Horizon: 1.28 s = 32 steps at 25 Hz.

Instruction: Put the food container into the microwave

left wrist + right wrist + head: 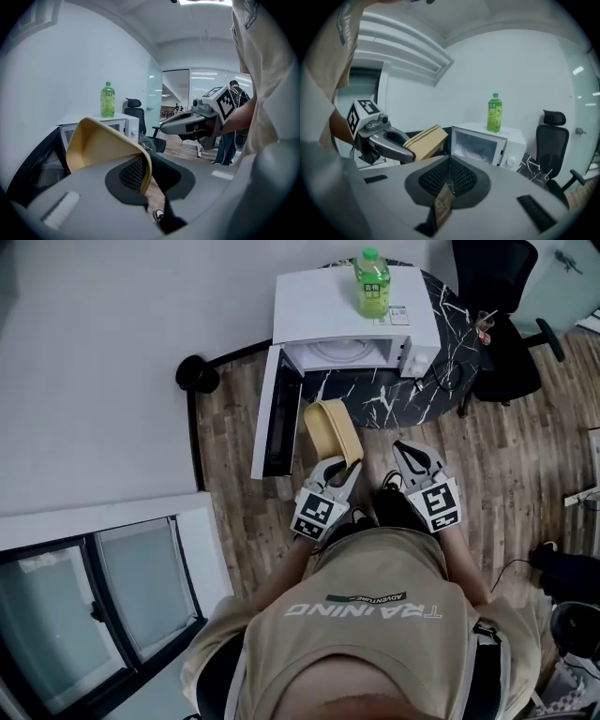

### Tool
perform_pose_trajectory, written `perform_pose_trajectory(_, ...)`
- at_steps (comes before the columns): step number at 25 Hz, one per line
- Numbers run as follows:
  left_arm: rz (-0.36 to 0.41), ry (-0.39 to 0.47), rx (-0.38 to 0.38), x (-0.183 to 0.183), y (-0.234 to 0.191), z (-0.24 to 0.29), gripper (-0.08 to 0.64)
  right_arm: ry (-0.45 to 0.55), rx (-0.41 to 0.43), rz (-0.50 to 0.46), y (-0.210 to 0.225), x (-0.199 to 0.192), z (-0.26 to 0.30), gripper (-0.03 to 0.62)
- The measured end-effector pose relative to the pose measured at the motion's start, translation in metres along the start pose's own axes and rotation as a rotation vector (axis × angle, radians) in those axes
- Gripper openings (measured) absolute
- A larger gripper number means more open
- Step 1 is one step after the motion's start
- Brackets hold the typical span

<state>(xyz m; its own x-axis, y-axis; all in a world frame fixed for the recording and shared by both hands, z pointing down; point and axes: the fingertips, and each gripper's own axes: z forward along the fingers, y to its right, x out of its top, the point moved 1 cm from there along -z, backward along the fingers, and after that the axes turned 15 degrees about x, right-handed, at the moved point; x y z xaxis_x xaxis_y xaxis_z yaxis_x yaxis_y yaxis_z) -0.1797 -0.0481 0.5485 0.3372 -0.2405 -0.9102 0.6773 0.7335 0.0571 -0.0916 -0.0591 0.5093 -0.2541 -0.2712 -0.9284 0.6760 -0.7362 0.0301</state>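
The left gripper [343, 471] is clamping the rim of the beige food container [332, 431], holding it in the air before the open microwave [349, 307]. The right gripper [407, 454] is hanging beside it, jaws together, empty. The carrying step seems in hand; next is calling for a level push into the cavity

Low in the frame's centre, the person wears a beige T-shirt [375, 624] lettered "TRAINING" in white, while the left gripper [345, 471] and right gripper [405, 452] are pale grey, each carrying a white cube [317, 514] of black square markers.
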Motion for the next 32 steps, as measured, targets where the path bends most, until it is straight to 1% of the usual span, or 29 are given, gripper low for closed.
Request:
perform_pose_trajectory(2, 0.008, -0.012, -0.003, -0.001, -0.008, 0.013, 0.04, -0.017, 0.024, -0.041, 0.008, 0.001, 0.012, 0.011)
perform_pose_trajectory(5, 0.016, -0.049, -0.008, -0.002, -0.015, 0.028, 0.04, 0.006, 0.069, -0.008, 0.023, -0.002, 0.03, 0.011)
perform_pose_trajectory(7, 0.006, -0.078, -0.008, 0.0, -0.022, 0.033, 0.04, 0.024, 0.104, 0.009, 0.034, 0.0, 0.044, 0.011)
perform_pose_trajectory(10, -0.014, -0.118, 0.002, 0.008, -0.031, 0.042, 0.04, 0.053, 0.16, -0.008, 0.053, 0.012, 0.06, 0.011)
perform_pose_trajectory(12, -0.013, -0.137, 0.016, 0.014, -0.037, 0.052, 0.04, 0.069, 0.187, -0.021, 0.071, 0.018, 0.068, 0.011)
perform_pose_trajectory(15, -0.004, -0.174, 0.051, 0.021, -0.051, 0.065, 0.04, 0.104, 0.218, -0.01, 0.097, 0.025, 0.08, 0.009)
perform_pose_trajectory(18, -0.008, -0.238, 0.06, 0.011, -0.053, 0.073, 0.04, 0.127, 0.24, -0.007, 0.118, 0.031, 0.088, 0.011)
perform_pose_trajectory(21, -0.022, -0.279, 0.067, 0.006, -0.053, 0.086, 0.04, 0.166, 0.254, 0.023, 0.133, 0.034, 0.093, 0.011)
perform_pose_trajectory(23, 0.004, -0.301, 0.055, 0.004, -0.054, 0.102, 0.04, 0.178, 0.254, 0.048, 0.143, 0.031, 0.095, 0.009)
perform_pose_trajectory(26, 0.076, -0.336, 0.019, -0.007, -0.056, 0.123, 0.04, 0.162, 0.26, 0.059, 0.152, 0.022, 0.094, 0.011)
perform_pose_trajectory(29, 0.096, -0.363, -0.018, -0.007, -0.057, 0.138, 0.04, 0.142, 0.266, 0.07, 0.156, 0.016, 0.086, 0.009)
perform_pose_trajectory(32, 0.109, -0.383, -0.05, -0.009, -0.062, 0.16, 0.04, 0.13, 0.232, 0.061, 0.171, 0.003, 0.082, 0.009)
